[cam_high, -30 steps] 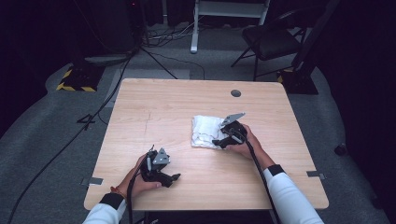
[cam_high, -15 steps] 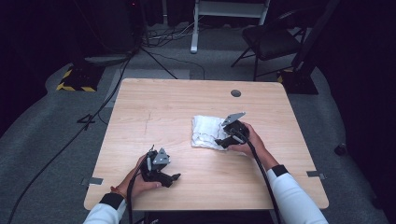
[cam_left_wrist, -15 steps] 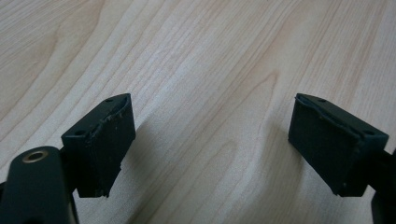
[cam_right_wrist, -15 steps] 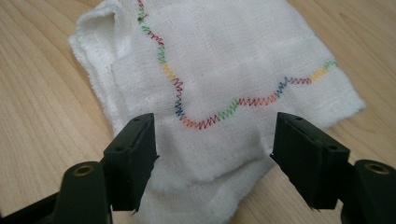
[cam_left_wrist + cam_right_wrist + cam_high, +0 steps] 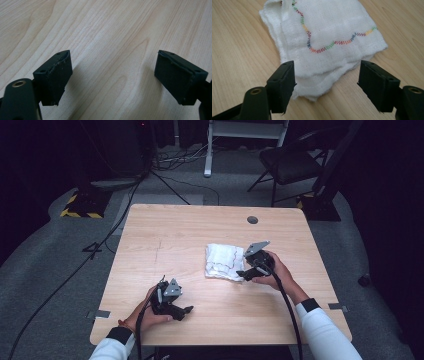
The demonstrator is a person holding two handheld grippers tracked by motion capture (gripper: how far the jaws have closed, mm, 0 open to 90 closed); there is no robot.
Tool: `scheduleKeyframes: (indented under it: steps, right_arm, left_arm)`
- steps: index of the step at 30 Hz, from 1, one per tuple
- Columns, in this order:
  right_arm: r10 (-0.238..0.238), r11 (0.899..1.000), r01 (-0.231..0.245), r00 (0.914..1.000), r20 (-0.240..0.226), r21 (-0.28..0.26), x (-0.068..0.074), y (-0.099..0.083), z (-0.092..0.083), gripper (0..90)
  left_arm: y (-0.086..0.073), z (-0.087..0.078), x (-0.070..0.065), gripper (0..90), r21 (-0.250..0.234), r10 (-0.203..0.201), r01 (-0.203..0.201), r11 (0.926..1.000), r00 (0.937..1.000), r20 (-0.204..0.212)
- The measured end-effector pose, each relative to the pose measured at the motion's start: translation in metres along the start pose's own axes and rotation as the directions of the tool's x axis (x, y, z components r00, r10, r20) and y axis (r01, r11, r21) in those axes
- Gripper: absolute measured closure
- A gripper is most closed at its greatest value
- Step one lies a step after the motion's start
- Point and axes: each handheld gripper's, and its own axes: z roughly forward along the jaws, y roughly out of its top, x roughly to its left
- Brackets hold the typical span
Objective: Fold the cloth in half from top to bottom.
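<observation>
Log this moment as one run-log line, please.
right hand-held gripper: open, at near corner of folded white cloth | left hand-held gripper: open, nothing between jaws, over bare wooden table

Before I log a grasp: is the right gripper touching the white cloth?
Apart. In the right gripper view, the right gripper is open, its jaws straddling a corner of the folded white cloth, with a gap showing at each pad.

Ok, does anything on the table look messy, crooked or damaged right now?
Only small things. The folded white cloth lies askew to the table edges, and its layers are uneven: in the right gripper view a lower corner sticks out past the top fold. Nothing looks spilled or damaged.
</observation>
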Motion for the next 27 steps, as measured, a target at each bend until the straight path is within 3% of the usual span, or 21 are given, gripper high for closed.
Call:
scheduleKeyframes:
  steps: [15,27]
  right_arm:
    - [-0.017,1.0,0.016,0.9993,0.033,0.017,0.001,-0.019,-0.026,29.3]
    - [0.016,1.0,-0.016,0.9995,0.026,-0.006,0.004,-0.044,-0.046,29.4]
  left_arm:
    - [0.0,0.0,0.0,15.0,0.0,0.0,0.0,1.0,1.0,0.0]
    - [0.0,0.0,0.0,14.9,-0.001,0.0,0.0,1.0,1.0,0.0]
